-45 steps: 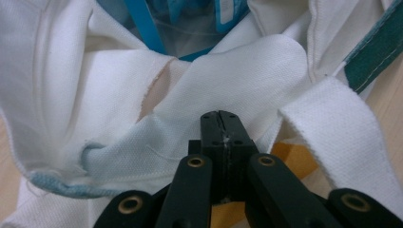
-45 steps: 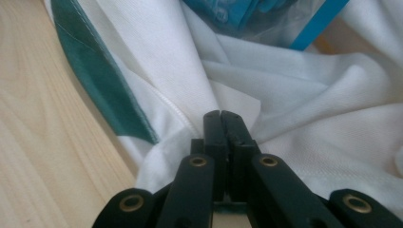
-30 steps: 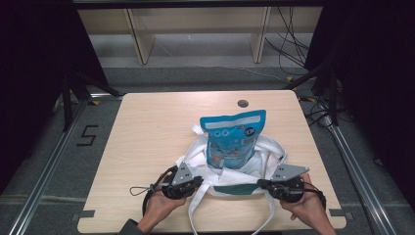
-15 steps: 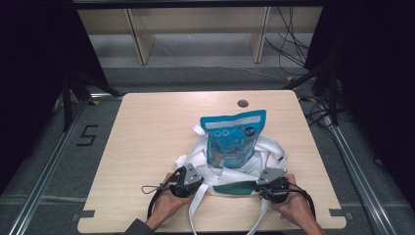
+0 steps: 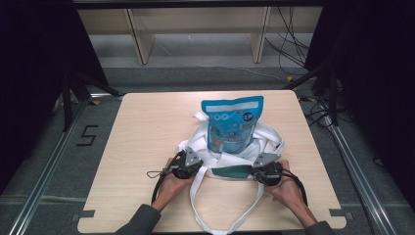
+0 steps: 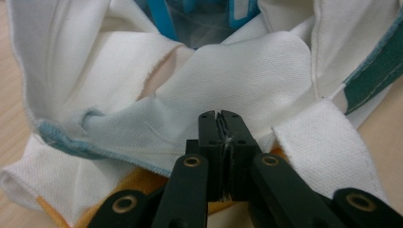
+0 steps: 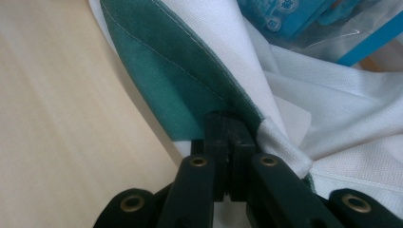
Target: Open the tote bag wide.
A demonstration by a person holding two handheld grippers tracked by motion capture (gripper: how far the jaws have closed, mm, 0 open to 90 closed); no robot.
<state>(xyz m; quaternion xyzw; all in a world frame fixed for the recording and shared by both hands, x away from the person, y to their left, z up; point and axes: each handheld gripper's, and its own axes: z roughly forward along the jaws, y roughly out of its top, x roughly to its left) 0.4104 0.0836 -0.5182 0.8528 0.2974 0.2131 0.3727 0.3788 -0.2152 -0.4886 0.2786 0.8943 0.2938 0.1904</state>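
Blue pouch [image 5: 232,125] upright in white tote bag [image 5: 264,142], long axis vertical, left claw [image 6: 220,117] and right claw [image 7: 229,124] each clenched on bag's rim.

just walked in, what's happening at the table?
A person is working a white cloth bag on the wooden table with two handheld tools. The left tool is shut on the bag's white fabric near its rim; the right tool is shut on the green-trimmed edge. A blue snack pouch stands upright inside the bunched bag. The long handle strap trails toward the table's near edge.
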